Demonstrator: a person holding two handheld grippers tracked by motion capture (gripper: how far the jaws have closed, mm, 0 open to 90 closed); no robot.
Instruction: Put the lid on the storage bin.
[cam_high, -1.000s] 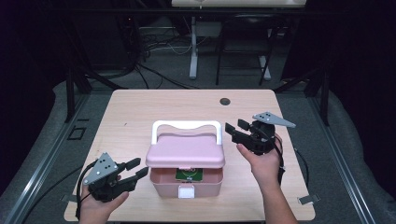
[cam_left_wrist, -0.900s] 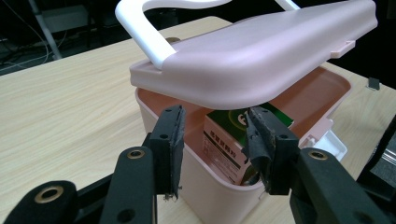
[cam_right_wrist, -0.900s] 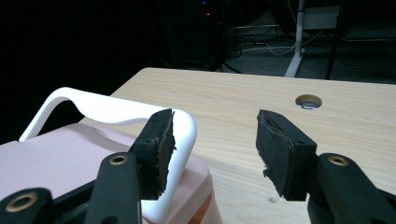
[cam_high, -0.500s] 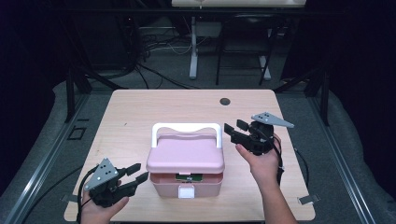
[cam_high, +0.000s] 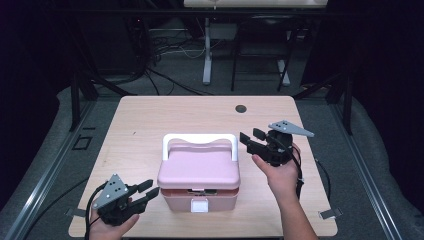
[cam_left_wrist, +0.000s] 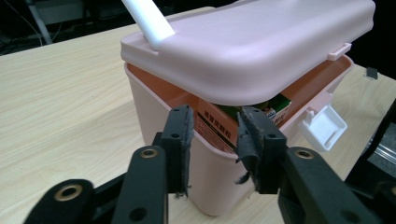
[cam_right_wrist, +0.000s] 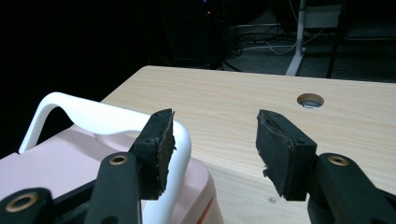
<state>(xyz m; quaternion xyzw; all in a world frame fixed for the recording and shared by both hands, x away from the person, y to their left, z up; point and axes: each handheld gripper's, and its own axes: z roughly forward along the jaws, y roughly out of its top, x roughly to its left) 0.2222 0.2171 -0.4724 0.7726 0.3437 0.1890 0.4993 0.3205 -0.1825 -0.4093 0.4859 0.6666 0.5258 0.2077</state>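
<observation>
A pink box (cam_high: 198, 170) with a white handle (cam_high: 200, 137) stands mid-table. Its lid (cam_left_wrist: 261, 42) sits slightly raised, and a green and orange carton (cam_left_wrist: 275, 105) shows in the gap. The white latch (cam_high: 199, 206) hangs loose at the front. My left gripper (cam_high: 151, 187) lies low by the box's front left corner, just clear of it. Its jaws have just been closing, and they stay apart with nothing between them (cam_left_wrist: 212, 126). My right gripper (cam_high: 250, 135) hovers open beside the handle's right end (cam_right_wrist: 177, 140), not gripping it.
The box stands on a light wooden table (cam_high: 150, 120) with a round cable hole (cam_high: 241, 108) at the back. Dark floor, cables and stand legs lie beyond the far edge. Bare tabletop stretches behind and to both sides of the box.
My left gripper has drifted slightly toward the near table edge and its jaws have narrowed. The right gripper and the box have stayed where they were.
</observation>
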